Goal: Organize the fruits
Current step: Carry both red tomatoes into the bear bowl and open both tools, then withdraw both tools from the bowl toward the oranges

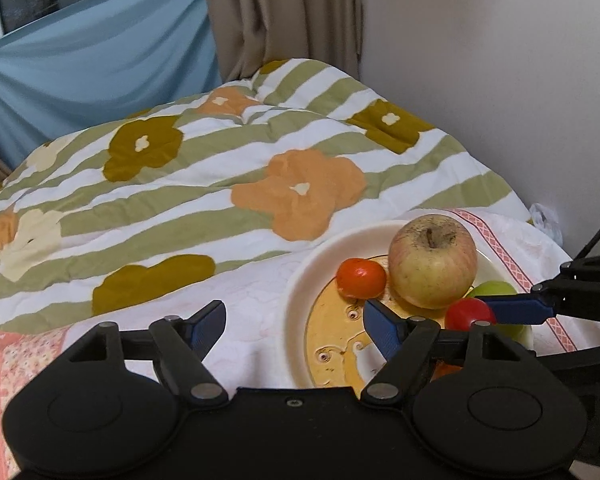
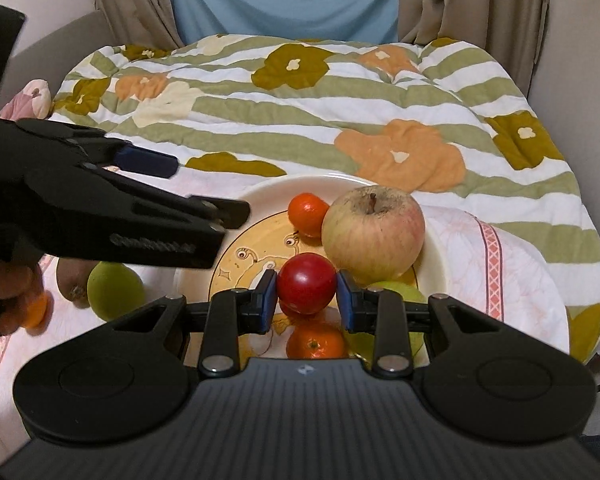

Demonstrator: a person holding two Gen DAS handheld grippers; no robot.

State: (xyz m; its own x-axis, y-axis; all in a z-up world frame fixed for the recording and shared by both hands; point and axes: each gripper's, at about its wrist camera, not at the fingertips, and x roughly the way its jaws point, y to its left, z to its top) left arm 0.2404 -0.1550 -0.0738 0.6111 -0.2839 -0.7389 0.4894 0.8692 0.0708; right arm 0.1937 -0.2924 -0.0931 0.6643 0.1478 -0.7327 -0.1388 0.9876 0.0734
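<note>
A cream plate (image 2: 256,194) with a yellow cartoon centre lies on a pink-white cloth. On it are a large yellow-red apple (image 2: 374,232), a tangerine (image 2: 306,214), a second tangerine (image 2: 316,344) at the near side, and a green fruit (image 2: 396,286) half hidden. My right gripper (image 2: 306,294) is shut on a small red tomato (image 2: 306,280) just above the plate. In the left wrist view my left gripper (image 1: 296,328) stands open and empty at the plate's (image 1: 300,280) left rim, near the tangerine (image 1: 360,278), apple (image 1: 432,260) and tomato (image 1: 470,314).
Left of the plate on the cloth lie a green fruit (image 2: 114,290), a brown fruit (image 2: 72,284) and an orange one (image 2: 36,312) beside a hand (image 2: 4,300). A flowered striped quilt (image 2: 340,100) covers the bed behind. Curtains and walls close in the far side.
</note>
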